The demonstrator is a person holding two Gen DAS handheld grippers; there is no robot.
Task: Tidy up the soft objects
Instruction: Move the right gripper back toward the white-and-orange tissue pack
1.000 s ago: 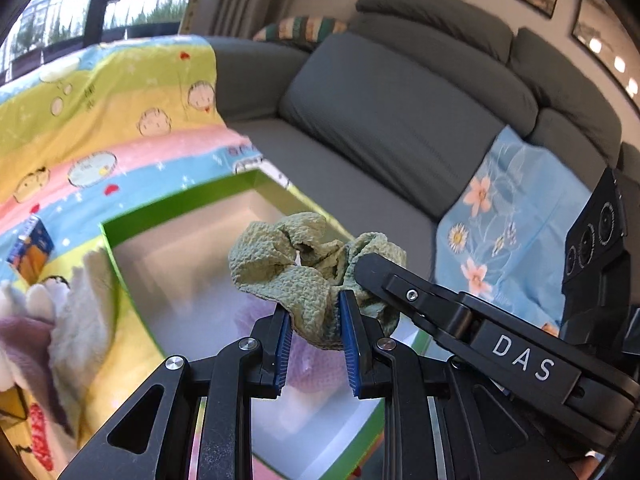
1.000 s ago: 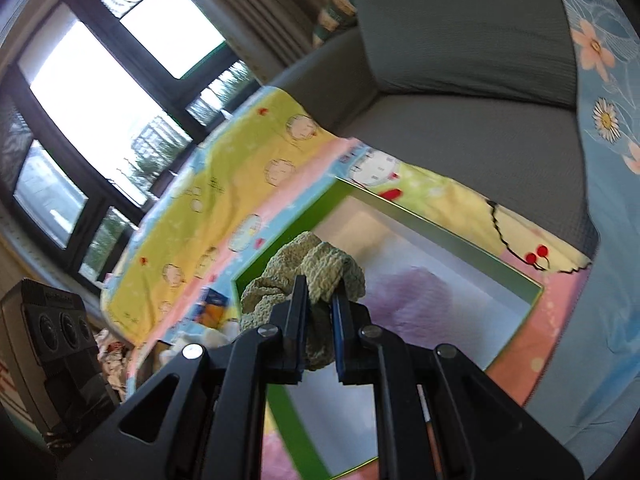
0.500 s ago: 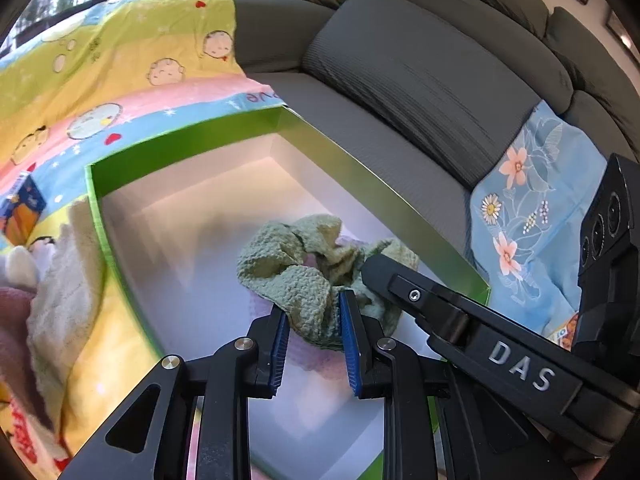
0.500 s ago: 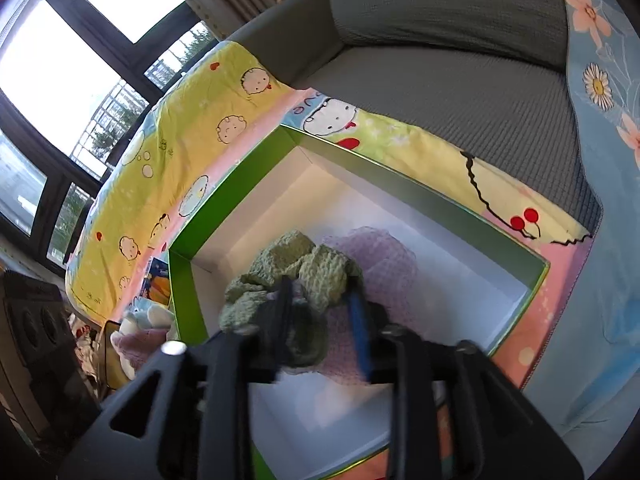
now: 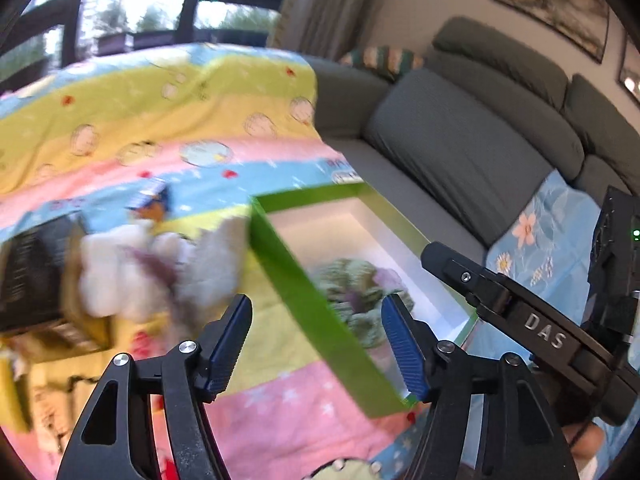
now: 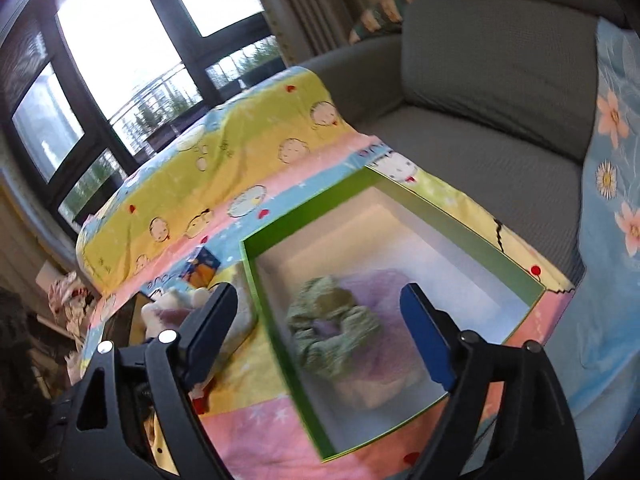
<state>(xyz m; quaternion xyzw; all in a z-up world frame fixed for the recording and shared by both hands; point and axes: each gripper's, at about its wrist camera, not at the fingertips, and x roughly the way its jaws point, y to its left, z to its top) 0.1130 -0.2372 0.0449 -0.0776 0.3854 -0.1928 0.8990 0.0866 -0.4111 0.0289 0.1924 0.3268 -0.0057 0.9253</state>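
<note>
A green crinkled scrunchie point(image 6: 332, 320) lies inside the green-walled white box point(image 6: 460, 216), on top of a purple soft item point(image 6: 384, 292). In the left wrist view the scrunchie point(image 5: 352, 292) shows past the box's near green wall point(image 5: 316, 312). My right gripper point(image 6: 320, 340) hangs above the box, its jaws opening wide with nothing pressed between them. My left gripper point(image 5: 316, 344) is over the box's near wall, jaws also opening and empty. The other gripper's arm marked DAS point(image 5: 540, 332) crosses the right side of the left wrist view.
The box rests on a cartoon-print blanket point(image 6: 224, 160) draped over a grey sofa point(image 6: 500, 80). White and purple plush toys point(image 5: 160, 268) and a dark box point(image 5: 36, 272) lie left of the green box. A blue flowered cloth point(image 6: 612, 200) covers the sofa at right.
Both grippers let go of the green scrunchie, which dropped into the box onto the purple item. Both jaws spread wide, and the left gripper swung left and back from the box.
</note>
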